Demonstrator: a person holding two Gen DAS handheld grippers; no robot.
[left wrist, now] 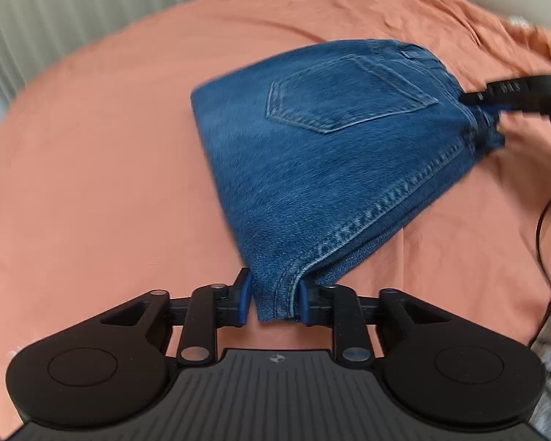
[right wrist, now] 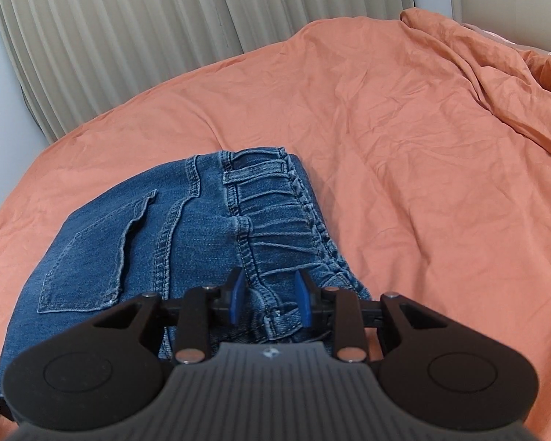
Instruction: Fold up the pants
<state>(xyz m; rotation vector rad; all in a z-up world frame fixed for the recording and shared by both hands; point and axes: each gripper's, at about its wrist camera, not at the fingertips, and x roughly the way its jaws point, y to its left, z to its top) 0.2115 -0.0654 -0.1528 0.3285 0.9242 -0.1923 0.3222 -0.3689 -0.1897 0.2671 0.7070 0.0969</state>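
The left gripper (left wrist: 273,299) pinches a folded corner of the blue jeans (left wrist: 323,154); the right gripper (right wrist: 270,301) pinches their elastic waistband (right wrist: 283,220). Folded, back pocket (left wrist: 345,92) up, the jeans stretch between them over the orange bedsheet (left wrist: 92,169); the underside is hidden.

bedsheet (right wrist: 404,139): orange, wrinkled, bunched at far right | curtain (right wrist: 110,36): beige, pleated, behind bed | cable (left wrist: 545,213): black, right edge

Right tool (left wrist: 496,103) motion-blurred, cut by frame edge; jeans (left wrist: 330,154) slightly smeared.
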